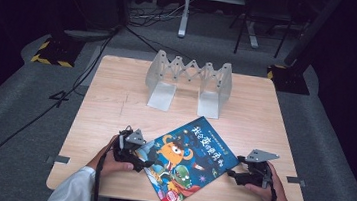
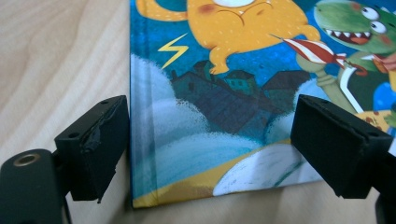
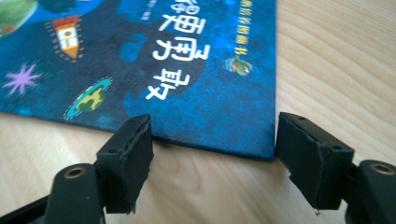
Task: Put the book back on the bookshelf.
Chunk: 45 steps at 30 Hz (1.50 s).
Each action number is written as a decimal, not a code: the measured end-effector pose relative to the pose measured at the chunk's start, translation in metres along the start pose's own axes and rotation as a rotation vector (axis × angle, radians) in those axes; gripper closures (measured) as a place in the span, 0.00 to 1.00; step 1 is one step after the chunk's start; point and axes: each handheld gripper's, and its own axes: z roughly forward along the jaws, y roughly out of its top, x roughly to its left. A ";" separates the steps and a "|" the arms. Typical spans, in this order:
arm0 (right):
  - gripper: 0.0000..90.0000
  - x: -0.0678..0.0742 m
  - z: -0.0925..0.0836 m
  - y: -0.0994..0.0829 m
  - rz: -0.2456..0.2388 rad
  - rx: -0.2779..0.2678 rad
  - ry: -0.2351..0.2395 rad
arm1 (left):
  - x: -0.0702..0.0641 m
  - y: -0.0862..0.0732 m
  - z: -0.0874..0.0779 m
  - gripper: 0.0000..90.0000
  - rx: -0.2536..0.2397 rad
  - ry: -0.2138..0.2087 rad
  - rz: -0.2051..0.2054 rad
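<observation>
Lying flat and skewed on the pale wooden bench (image 1: 116,99), nearer the person than the grey folding metal bookend rack (image 1: 189,79), the blue hardcover picture book (image 1: 188,159) looks stiff, slick and thin, best pinched at opposite edges by left gripper (image 2: 210,140) and right gripper (image 3: 215,149), whose fingers gape wide, holding nothing.

We see a light wood bench (image 1: 116,99) on grey carpet floor (image 1: 7,128), the room around it dark. Black cables (image 1: 23,124) run across the floor at left, past a stand base with yellow-black hazard tape (image 1: 50,53). Behind the bench we note a white metal leg (image 1: 184,15), dark chair legs (image 1: 253,35) and a black stand base (image 1: 289,77) at right.
</observation>
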 end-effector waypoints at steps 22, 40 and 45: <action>0.36 0.036 0.038 0.040 -0.029 0.016 -0.023 | -0.048 -0.039 -0.027 0.17 0.017 0.063 0.019; 0.30 0.014 0.017 0.017 0.017 0.015 -0.041 | -0.079 -0.013 0.002 0.16 0.005 -0.073 0.059; 0.30 0.008 0.012 0.014 0.029 0.024 -0.051 | -0.080 -0.008 0.006 0.17 -0.007 -0.103 0.056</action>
